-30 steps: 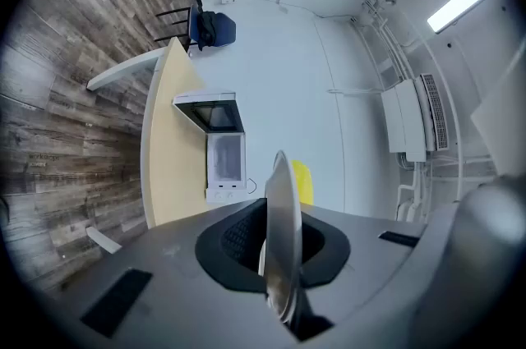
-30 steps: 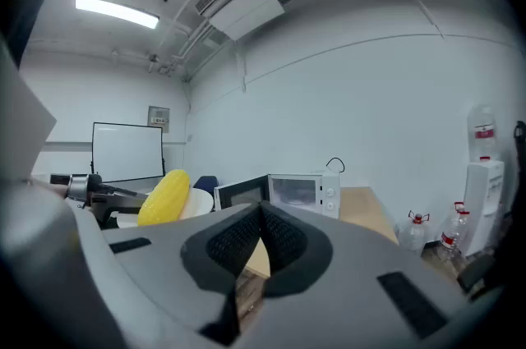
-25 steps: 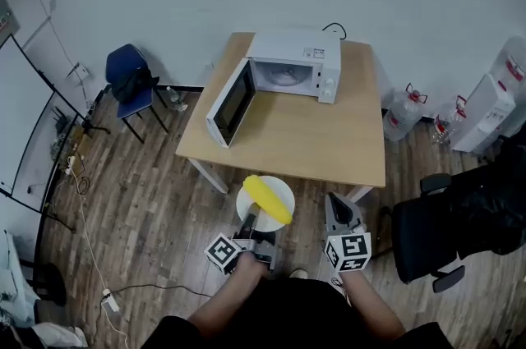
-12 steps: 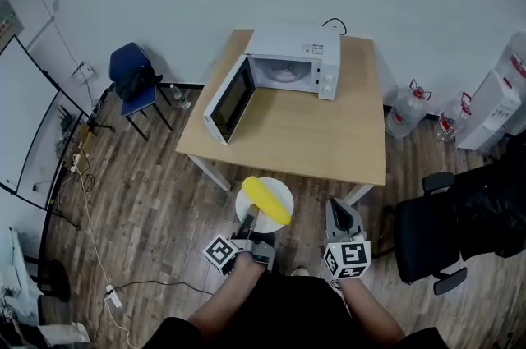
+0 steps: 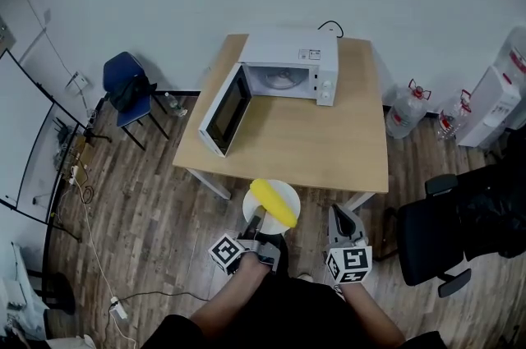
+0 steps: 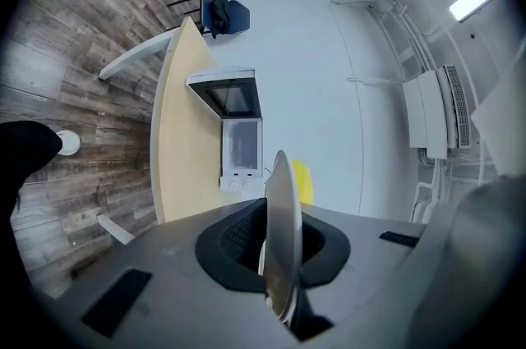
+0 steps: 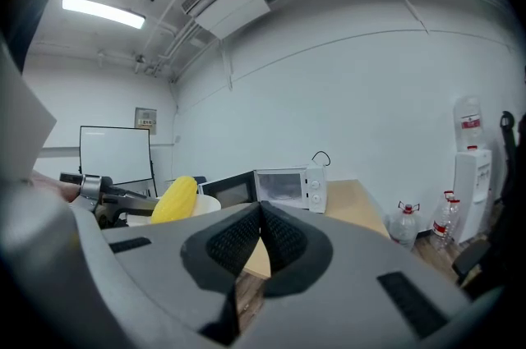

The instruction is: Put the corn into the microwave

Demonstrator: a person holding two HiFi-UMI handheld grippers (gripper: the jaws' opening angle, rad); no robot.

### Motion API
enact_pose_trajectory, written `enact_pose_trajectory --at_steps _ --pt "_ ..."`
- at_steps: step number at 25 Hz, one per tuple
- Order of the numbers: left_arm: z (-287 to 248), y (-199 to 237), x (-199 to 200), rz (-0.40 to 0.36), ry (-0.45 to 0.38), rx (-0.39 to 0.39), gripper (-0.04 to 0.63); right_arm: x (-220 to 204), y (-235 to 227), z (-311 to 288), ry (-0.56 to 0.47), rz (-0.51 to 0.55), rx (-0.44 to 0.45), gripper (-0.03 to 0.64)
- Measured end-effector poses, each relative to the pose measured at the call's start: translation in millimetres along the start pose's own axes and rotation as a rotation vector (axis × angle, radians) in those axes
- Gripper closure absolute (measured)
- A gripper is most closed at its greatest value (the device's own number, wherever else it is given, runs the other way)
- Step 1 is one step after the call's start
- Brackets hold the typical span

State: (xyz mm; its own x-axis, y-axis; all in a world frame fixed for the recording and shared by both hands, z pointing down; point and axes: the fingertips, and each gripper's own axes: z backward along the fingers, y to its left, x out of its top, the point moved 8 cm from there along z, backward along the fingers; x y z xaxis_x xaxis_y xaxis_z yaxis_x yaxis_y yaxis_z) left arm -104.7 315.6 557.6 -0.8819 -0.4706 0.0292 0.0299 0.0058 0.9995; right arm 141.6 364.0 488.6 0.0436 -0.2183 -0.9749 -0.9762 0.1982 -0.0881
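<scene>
A yellow corn cob (image 5: 274,202) lies on a white plate (image 5: 265,193) held in the air just short of the table's near edge. My left gripper (image 5: 255,224) is shut on the plate's near rim. In the left gripper view the plate (image 6: 279,241) stands edge-on between the jaws, with the corn (image 6: 302,181) behind it. The white microwave (image 5: 288,68) sits at the back of the wooden table (image 5: 312,138), its door (image 5: 223,111) swung open to the left. My right gripper (image 5: 345,222) is shut and empty, to the right of the plate; its jaws (image 7: 261,216) meet with nothing between them.
A blue chair (image 5: 127,84) stands left of the table. Water bottles (image 5: 405,111) and a white dispenser (image 5: 493,105) are at the right wall. A black office chair (image 5: 444,232) sits close on my right. Cables (image 5: 90,257) trail over the wooden floor at the left.
The plate with the corn and both grippers have shifted slightly right and lower in the head view. Both grips are unchanged.
</scene>
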Motion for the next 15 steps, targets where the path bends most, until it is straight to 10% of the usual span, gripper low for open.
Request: enact_pose_trajectory --at_steps 15 --pt "-120.2 13.1 58.5 0.039 0.081 0.054 0.575 24.2 -29.1 -139.1 0.062 -0.025 -0.053 0.557"
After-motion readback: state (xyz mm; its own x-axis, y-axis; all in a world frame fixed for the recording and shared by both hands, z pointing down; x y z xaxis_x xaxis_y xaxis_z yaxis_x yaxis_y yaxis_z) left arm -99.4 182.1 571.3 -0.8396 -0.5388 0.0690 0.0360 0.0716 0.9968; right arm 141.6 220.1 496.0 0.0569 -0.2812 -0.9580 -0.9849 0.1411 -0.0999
